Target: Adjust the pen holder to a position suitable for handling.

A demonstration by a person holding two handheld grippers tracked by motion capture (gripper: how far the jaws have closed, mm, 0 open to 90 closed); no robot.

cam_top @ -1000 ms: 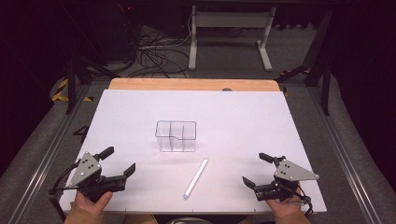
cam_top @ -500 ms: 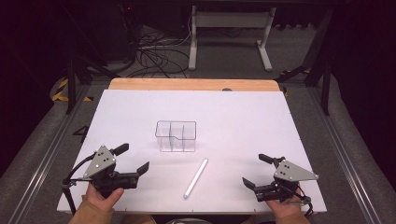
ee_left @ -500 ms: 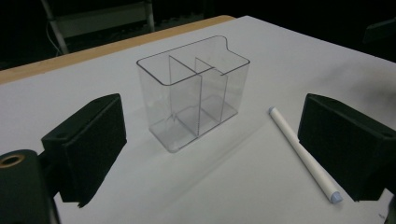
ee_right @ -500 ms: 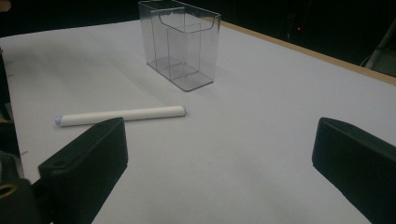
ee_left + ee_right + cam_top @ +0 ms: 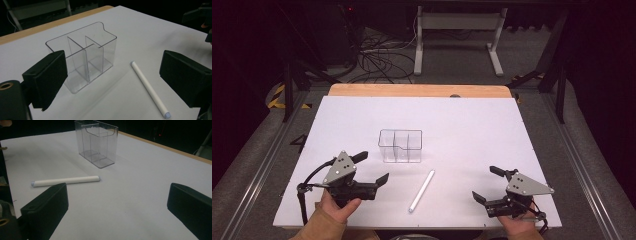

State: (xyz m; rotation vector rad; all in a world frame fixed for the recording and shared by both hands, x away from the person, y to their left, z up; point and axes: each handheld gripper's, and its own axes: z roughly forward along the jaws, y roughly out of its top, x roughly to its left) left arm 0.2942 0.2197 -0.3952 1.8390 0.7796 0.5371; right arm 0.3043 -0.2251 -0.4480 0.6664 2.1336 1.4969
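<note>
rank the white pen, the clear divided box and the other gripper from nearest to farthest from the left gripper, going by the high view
Measured from the left gripper:
1. Clear divided box: just ahead of it and slightly to its right, toward the table's middle.
2. White pen: to its right, lying flat near the front edge.
3. Right gripper: far across, at the front right corner.

The box and pen are fairly close in distance; the box seems slightly nearer.

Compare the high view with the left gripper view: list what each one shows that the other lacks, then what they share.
High view alone: the person's left gripper, open, seen from above with its grey three-cornered plate, the grey carpeted floor and the tangle of black cables beyond the table.

Left gripper view alone: a close look at the clear plastic organiser's inner dividers.

Both: the clear plastic organiser, the white cylindrical marker lying beside it, the white table top with its wooden far edge, and the right gripper.
</note>
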